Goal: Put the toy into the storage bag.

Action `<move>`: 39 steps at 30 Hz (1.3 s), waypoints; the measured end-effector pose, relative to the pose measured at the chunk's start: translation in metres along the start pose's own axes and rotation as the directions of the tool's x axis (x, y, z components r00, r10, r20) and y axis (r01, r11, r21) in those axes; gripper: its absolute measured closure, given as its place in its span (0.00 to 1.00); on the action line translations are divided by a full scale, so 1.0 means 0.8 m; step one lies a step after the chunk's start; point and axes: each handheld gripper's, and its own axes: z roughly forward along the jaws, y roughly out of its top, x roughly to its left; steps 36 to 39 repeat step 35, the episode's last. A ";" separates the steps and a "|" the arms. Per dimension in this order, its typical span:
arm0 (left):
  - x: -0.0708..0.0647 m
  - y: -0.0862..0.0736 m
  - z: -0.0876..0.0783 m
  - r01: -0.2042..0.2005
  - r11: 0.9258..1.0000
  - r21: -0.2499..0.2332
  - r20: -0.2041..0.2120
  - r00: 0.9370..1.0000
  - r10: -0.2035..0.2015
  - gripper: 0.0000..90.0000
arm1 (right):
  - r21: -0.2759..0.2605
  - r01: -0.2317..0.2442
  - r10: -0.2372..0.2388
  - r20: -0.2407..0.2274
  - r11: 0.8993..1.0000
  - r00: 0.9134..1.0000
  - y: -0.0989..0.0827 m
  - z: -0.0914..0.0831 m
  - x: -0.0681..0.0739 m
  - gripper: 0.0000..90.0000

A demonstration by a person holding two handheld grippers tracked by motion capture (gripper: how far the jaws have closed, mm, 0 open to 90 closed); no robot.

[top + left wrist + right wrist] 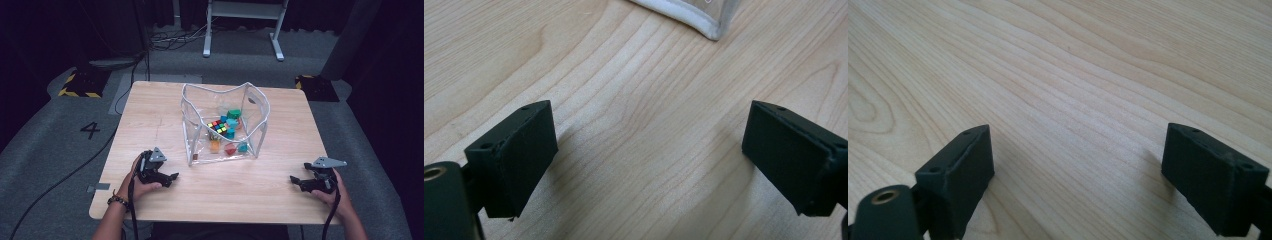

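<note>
One clear plastic bag with white piping (260, 107) stands on one light wooden table (240, 190). Inside it lie one multicoloured puzzle cube (217, 126), one green block (233, 114), three teal blocks (231, 123) (one sits apart near the front), one orange block (214, 146) and one red block (230, 149). Two black two-jaw grippers, the left gripper (170, 177) and the right gripper (295, 181)

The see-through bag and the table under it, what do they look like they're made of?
The bag looks like clear soft plastic, probably vinyl, with white fabric-like edging: the coloured blocks show through its glossy walls. The table looks like pale wood or wood-look laminate, matt, with visible grain lines.
</note>
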 end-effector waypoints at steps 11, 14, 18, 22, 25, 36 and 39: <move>0.000 0.000 0.000 -0.003 1.000 -0.001 -0.004 1.000 0.003 0.09 | -0.001 -0.001 0.001 0.002 1.000 1.000 0.000 0.000 0.000 0.15; 0.000 0.000 0.000 -0.004 1.000 -0.002 -0.006 1.000 0.004 0.09 | 0.000 -0.001 0.001 0.002 1.000 1.000 0.000 0.000 0.000 0.15; 0.000 0.000 0.000 -0.002 1.000 -0.004 -0.006 1.000 0.002 0.09 | -0.001 -0.002 0.002 0.002 1.000 1.000 0.000 0.000 0.000 0.15; 0.000 0.000 0.000 -0.003 1.000 -0.002 -0.005 1.000 0.003 0.09 | -0.001 -0.001 0.001 0.002 1.000 1.000 0.000 0.000 0.000 0.15; 0.000 0.000 0.000 -0.004 1.000 -0.002 -0.006 1.000 0.004 0.09 | 0.000 -0.001 0.001 0.002 1.000 1.000 0.000 0.000 0.000 0.15; 0.000 0.000 0.000 0.000 1.000 0.004 0.001 1.000 0.000 0.08 | -0.004 -0.004 0.004 0.000 1.000 1.000 0.000 0.000 0.001 0.15; 0.000 0.000 0.000 0.000 1.000 0.004 0.001 1.000 0.000 0.08 | -0.004 -0.004 0.004 0.000 1.000 1.000 0.000 0.000 0.001 0.15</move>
